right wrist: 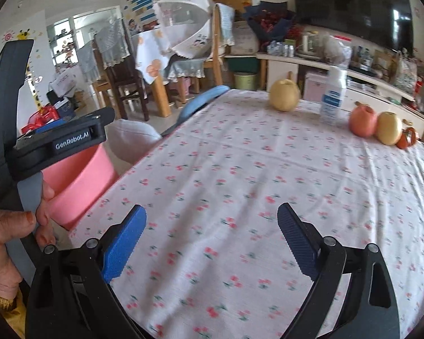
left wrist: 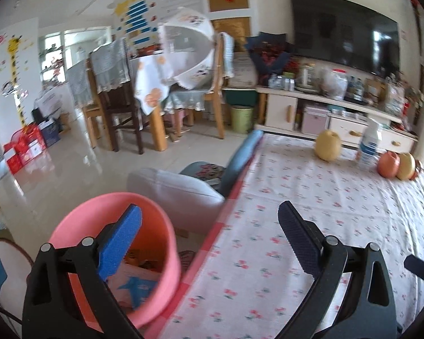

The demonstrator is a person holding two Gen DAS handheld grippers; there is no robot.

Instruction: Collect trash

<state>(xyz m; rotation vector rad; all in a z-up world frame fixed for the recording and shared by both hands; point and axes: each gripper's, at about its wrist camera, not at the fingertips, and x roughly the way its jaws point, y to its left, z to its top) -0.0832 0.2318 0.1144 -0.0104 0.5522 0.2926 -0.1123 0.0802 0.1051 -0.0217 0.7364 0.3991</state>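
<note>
A pink bin [left wrist: 144,243] stands on the floor by the table's left edge, with a carton bearing a blue star and other scraps inside. My left gripper [left wrist: 209,234] hangs open and empty, its blue finger over the bin and its dark finger over the flowered tablecloth [left wrist: 311,203]. In the right wrist view the right gripper [right wrist: 212,234] is open and empty above the tablecloth [right wrist: 254,183]. The pink bin [right wrist: 79,180] shows at left, behind the left gripper's body, which a hand [right wrist: 11,243] holds.
At the table's far edge stand a yellow pear [right wrist: 285,95], a plastic bottle [right wrist: 334,96], a reddish apple [right wrist: 363,121], a second pear [right wrist: 389,127] and a small orange item [right wrist: 407,138]. A grey cushioned stool [left wrist: 178,195] and blue chair [left wrist: 240,163] sit left of the table.
</note>
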